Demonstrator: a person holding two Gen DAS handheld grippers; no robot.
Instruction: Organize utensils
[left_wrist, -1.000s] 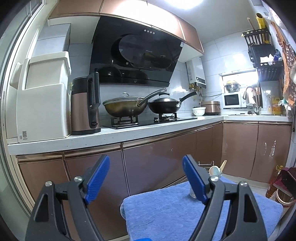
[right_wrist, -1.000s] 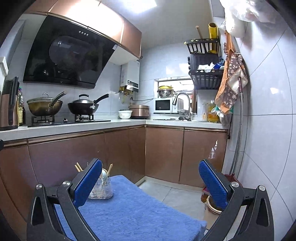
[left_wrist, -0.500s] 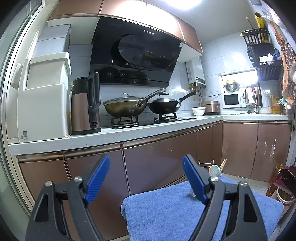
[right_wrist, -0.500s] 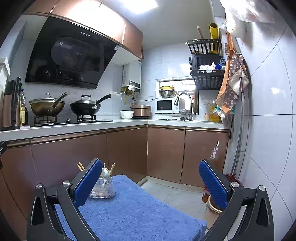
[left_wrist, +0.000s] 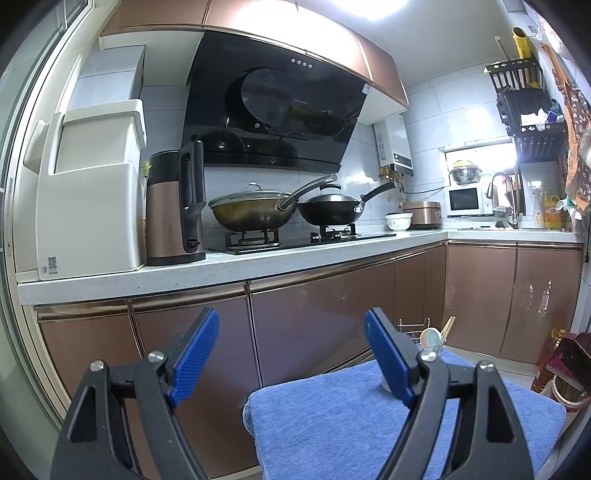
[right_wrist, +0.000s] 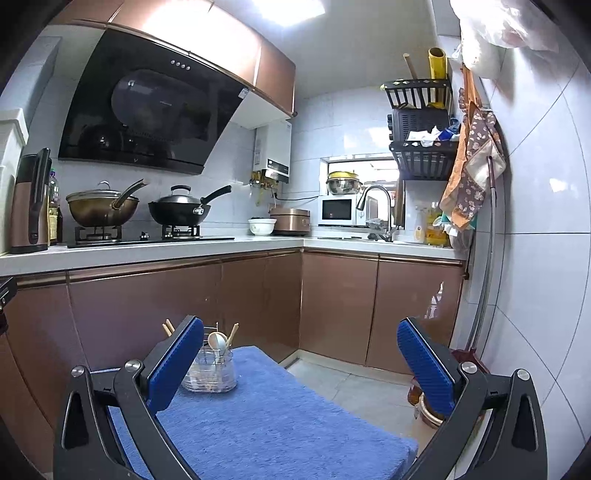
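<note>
ok, both tongs are spread wide with nothing between the blue pads. left tongs (left_wrist: 291, 354) hang over the near-left corner of the blue towel (left_wrist: 343, 424), pads well apart, pointing at the brown cabinet doors (left_wrist: 317, 314). right tongs (right_wrist: 301, 360) are also wide apart, hovering above the same blue towel (right_wrist: 273, 417). landmark is the utensil holder (right_wrist: 210, 371), a clear tub with a wire frame standing upright at the far-left end of the towel. inside it: a pale spoon (right_wrist: 217, 341) bowl-up in the middle, wooden chopsticks (right_wrist: 168, 328) sticking out on the holder's left side, and one more stick on its right; exact count of pieces can't be told. in the right wrist view the left pad of the right tongs overlaps the holder's left edge, but contact can't be confirmed. in the left wrist view the holder (left_wrist: 430, 341) is mostly hidden behind the right pad of the left tongs, only the spoon and wire top showing. behind and above the holder, the kitchen tabletop (right_wrist: 155, 249) carries a brass wok (right_wrist: 101, 208) and a black wok (right_wrist: 181, 212) on the stove, with a kettle (right_wrist: 31, 205) further left of those.
</note>
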